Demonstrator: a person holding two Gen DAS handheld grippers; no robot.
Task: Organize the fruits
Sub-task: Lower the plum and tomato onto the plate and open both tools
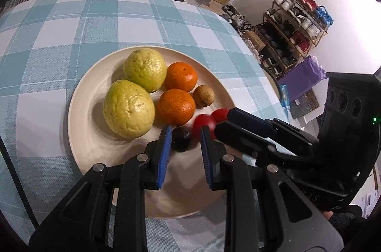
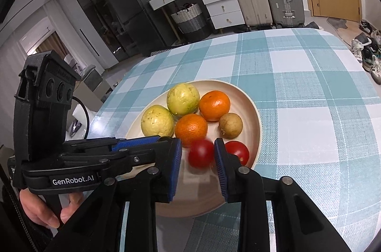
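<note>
My left gripper (image 1: 185, 133), nearest the lens, has its blue pads drawn close about a small dark fruit (image 1: 181, 139) at their tips, low over the near part of the cream plate (image 1: 83, 114). My right gripper (image 2: 197, 147) stands partly open. A blurred red tomato (image 2: 201, 153) sits between its pads, and the left pad is clear of it.

In the right wrist view, a second tomato (image 2: 238, 152) lies at the plate's 3 o'clock, just beside the right pad. A brown fruit (image 2: 231, 126) is at 2 o'clock. One orange (image 2: 214, 105) is at 1 o'clock, another orange (image 2: 190, 129) near the centre. Two guavas (image 2: 183, 99) (image 2: 157, 121) fill 12 and 10 o'clock. The plate rests on a blue checked tablecloth (image 2: 309, 85). A hand (image 2: 42, 211) grips the left gripper's handle at 8 o'clock of the frame.
</note>
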